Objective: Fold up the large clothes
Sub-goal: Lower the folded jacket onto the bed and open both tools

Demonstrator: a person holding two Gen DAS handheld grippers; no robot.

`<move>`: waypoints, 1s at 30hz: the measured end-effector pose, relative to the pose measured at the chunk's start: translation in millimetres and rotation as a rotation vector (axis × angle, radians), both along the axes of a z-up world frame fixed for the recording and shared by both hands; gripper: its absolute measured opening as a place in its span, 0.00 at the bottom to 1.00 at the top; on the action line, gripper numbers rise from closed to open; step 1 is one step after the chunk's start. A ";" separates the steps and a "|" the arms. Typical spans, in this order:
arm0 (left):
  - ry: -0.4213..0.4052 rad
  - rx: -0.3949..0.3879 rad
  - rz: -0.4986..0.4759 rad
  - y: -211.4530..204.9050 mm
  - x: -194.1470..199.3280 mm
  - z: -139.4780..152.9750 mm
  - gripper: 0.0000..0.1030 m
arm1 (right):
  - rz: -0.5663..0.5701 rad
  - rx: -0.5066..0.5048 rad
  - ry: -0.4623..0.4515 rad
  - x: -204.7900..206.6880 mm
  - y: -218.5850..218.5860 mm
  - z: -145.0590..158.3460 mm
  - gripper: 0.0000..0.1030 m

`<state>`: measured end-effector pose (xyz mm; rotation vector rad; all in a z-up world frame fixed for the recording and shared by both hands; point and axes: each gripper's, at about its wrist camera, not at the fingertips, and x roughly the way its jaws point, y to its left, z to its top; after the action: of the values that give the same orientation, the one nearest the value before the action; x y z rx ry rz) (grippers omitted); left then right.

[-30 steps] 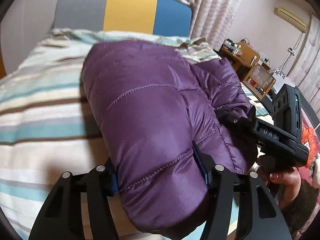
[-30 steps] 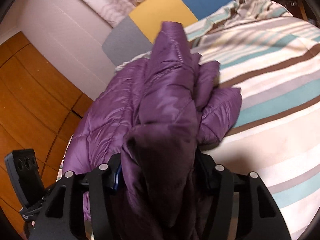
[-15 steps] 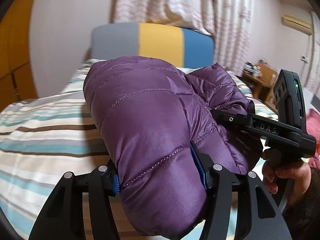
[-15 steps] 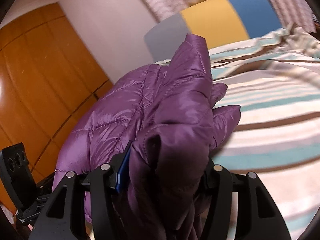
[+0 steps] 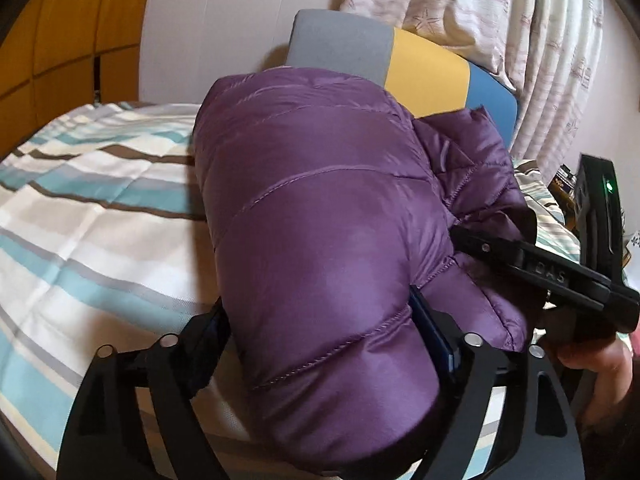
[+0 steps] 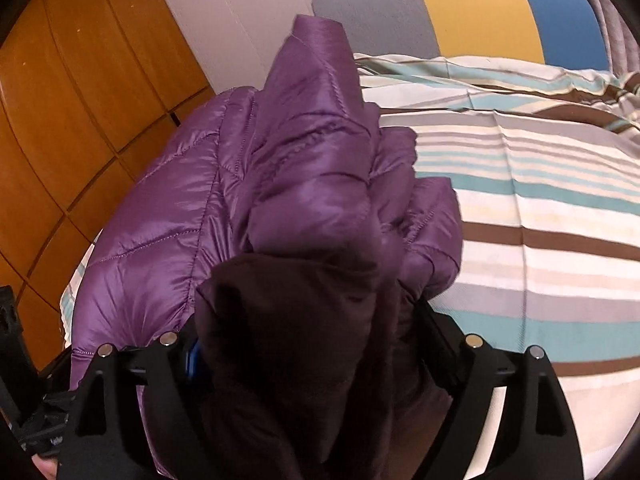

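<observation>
A puffy purple quilted jacket [image 5: 320, 216], folded into a thick bundle, lies on the striped bed [image 5: 80, 220]. My left gripper [image 5: 316, 304] straddles its near end. Its jaws are opening, and the padding swells between the fingers without being pinched. In the right wrist view the jacket [image 6: 304, 168] shows stacked layers with dark lining nearest the camera. My right gripper [image 6: 308, 328] straddles that end, its jaws also opening around the fabric. The left wrist view shows the right gripper's body [image 5: 540, 276] at the jacket's right side, held by a hand [image 5: 592, 364].
A grey, yellow and blue headboard [image 5: 424, 72] stands behind the jacket, with patterned curtains [image 5: 480, 20] above. Wooden cabinet panels [image 6: 60, 120] line the wall left of the bed. Bare striped bedding [image 6: 540, 200] stretches to the right of the jacket.
Both grippers carried the folded jacket sideways across the bed toward the wooden wall. Both pairs of fingers, which were pinching the bundle, now stand wider apart and the padding has puffed out.
</observation>
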<state>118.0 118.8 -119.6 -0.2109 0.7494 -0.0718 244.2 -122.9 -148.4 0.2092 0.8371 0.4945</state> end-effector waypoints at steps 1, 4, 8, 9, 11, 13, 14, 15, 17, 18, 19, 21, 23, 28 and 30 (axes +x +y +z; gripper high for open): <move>0.003 0.007 0.006 0.1 0.2 -0.1 0.87 | -0.007 0.000 -0.002 -1.5 -4.4 -1.3 0.82; -0.013 0.024 0.022 -5.7 -9.5 5.3 0.87 | -0.044 0.034 0.007 -11.9 -18.3 0.1 0.87; -0.082 0.027 0.065 -8.2 -29.7 20.3 0.90 | -0.130 0.073 -0.040 -40.7 -40.4 6.0 0.91; -0.107 0.034 0.088 -7.7 -34.4 25.5 0.93 | -0.155 0.075 -0.056 -45.9 -45.7 7.4 0.92; -0.122 0.071 0.135 -5.9 -38.0 28.9 0.96 | -0.208 0.033 -0.061 -50.1 -51.3 7.6 0.93; -0.084 0.111 0.156 -5.4 -32.8 23.7 0.97 | -0.219 -0.021 -0.017 -47.5 -49.3 -0.4 0.93; -0.063 0.111 0.152 -4.4 -29.2 18.3 0.97 | -0.221 -0.054 0.002 -45.5 -47.0 -3.8 0.94; -0.041 0.112 0.150 -4.0 -26.3 11.4 0.97 | -0.219 -0.084 0.016 -40.6 -43.7 -7.5 0.94; -0.010 0.143 0.145 -6.3 -24.1 0.3 0.97 | -0.216 -0.145 0.028 -36.7 -35.5 -12.6 0.94; -0.002 0.151 0.143 -7.4 -23.0 -1.7 0.97 | -0.215 -0.160 0.031 -37.4 -31.9 -14.4 0.95; 0.008 0.151 0.142 -7.0 -22.1 -2.9 0.97 | -0.217 -0.173 0.036 -35.0 -30.5 -15.8 0.96; 0.011 0.149 0.139 -6.8 -22.7 -2.8 0.97 | -0.222 -0.180 0.036 -37.7 -27.2 -19.3 0.97; 0.006 0.124 0.141 -4.0 -27.3 0.8 0.97 | -0.225 -0.167 0.030 -37.0 -27.8 -16.6 0.98; -0.012 0.085 0.196 -7.2 -52.7 14.2 0.97 | -0.228 -0.082 0.010 -85.3 -48.9 0.0 0.98; -0.024 0.128 0.204 -15.3 -64.7 22.3 0.97 | -0.217 -0.065 0.008 -99.5 -52.0 4.4 0.98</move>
<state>53.3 103.5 -97.4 -0.1635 0.7024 0.1670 144.7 -174.9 -144.1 0.2390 0.8262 0.2623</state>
